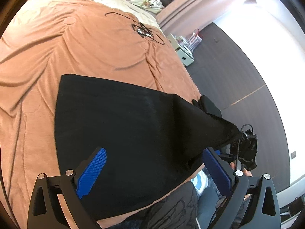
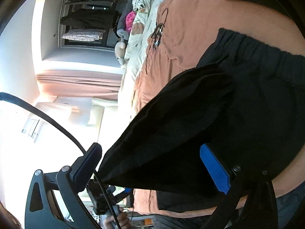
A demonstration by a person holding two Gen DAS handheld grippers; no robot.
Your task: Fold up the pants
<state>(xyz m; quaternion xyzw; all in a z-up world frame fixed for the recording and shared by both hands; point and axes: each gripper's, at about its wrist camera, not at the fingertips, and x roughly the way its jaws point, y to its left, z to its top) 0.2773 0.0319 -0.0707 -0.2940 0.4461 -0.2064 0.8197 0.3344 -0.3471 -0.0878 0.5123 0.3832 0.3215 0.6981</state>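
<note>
A: How are the fingers of the left gripper (image 1: 153, 171) set?

B: They are spread wide apart. Nothing is squeezed by the blue pads (image 1: 91, 173). The black pants (image 1: 122, 133) are seen between and past the two fingers, but the cloth is not pinched.

A: And the right gripper (image 2: 152, 168)?

B: Its fingers are spread wide too. One blue pad (image 2: 214, 169) is seen on the right, with black cloth lying over and around it. The other finger on the left is shown from its dark back. The pants (image 2: 190, 129) are draped between the two fingers, and no squeeze on them is seen.

A: Where are the pants laid?

B: They are spread on the orange bedspread (image 1: 76, 47), at the near edge of the bed. In the left view, one corner of the cloth is lifted up toward the right, close to the other gripper's black body (image 1: 246, 148). In the right view, the gathered waistband (image 2: 257, 43) is seen far and to the right.

A: What else is seen farther out?

B: A tangle of black cable (image 1: 143, 30) is laid on the bedspread, far from the pants. A hand (image 2: 122, 220) is seen low down in the right view. Pink curtains (image 1: 200, 9) are hung beyond the bed.
</note>
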